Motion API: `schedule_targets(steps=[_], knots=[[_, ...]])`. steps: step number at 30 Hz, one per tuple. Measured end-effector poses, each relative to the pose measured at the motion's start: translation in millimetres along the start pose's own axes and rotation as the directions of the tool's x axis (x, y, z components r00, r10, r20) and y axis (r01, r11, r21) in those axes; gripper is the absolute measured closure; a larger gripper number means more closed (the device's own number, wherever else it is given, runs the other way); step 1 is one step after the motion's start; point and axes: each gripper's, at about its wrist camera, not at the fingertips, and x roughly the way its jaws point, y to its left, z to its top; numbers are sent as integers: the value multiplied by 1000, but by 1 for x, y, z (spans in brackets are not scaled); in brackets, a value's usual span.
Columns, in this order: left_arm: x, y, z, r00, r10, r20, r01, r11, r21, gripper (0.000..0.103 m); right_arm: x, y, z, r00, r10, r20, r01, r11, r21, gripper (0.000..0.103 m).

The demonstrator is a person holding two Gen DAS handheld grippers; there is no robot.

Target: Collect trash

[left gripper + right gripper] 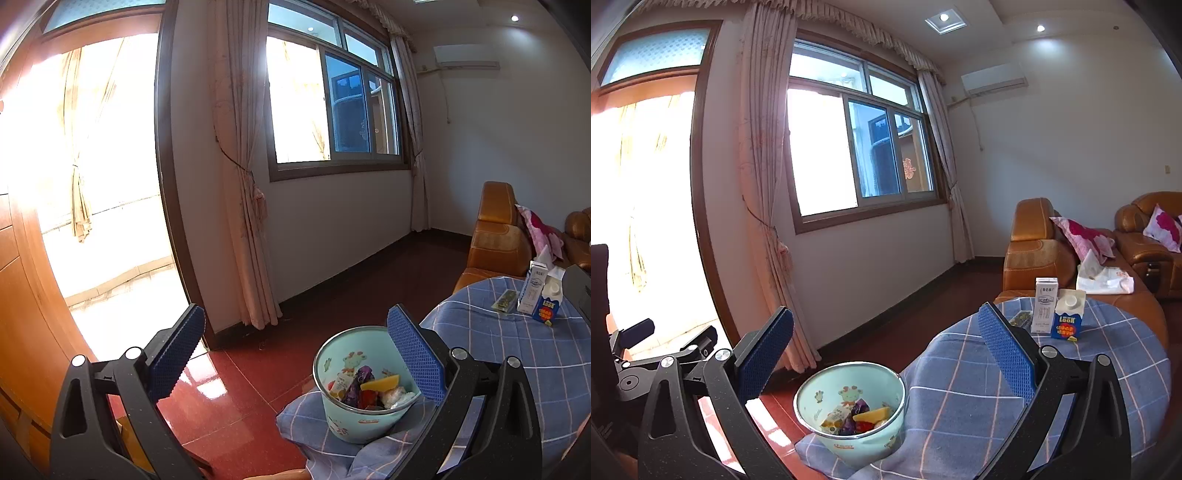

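A mint-green bin (pixel 347 360) (pixel 812 395) with cartoon prints stands on the near edge of a round table (pixel 517 354) (pixel 960 387) covered in blue plaid cloth. Wrappers, a yellow piece and crumpled tissue lie inside it. At the table's far side stand a white milk carton (pixel 532 291) (pixel 1044 310) and a blue carton (pixel 550 301) (pixel 1068 317), with a flat green packet (pixel 504 301) (pixel 1021 318) beside them. My left gripper (pixel 295 354) is open and empty, with the bin just inside its right finger. My right gripper (pixel 886 356) is open and empty above the bin.
An orange leather sofa (pixel 495 240) (pixel 1034 258) with pink cushions stands behind the table, with a tissue box (pixel 1104 280) on it. Red glossy floor (pixel 229 398) lies left of the table. Curtains, a window and a bright balcony door fill the wall ahead.
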Motion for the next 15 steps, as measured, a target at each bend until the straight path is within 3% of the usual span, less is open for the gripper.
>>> schedule_targets(steps=[15], knots=[[0, 2, 2, 1000, 0, -10, 0, 1000, -10, 6, 0, 2, -1, 1000, 0, 2, 0, 1000, 2, 5]])
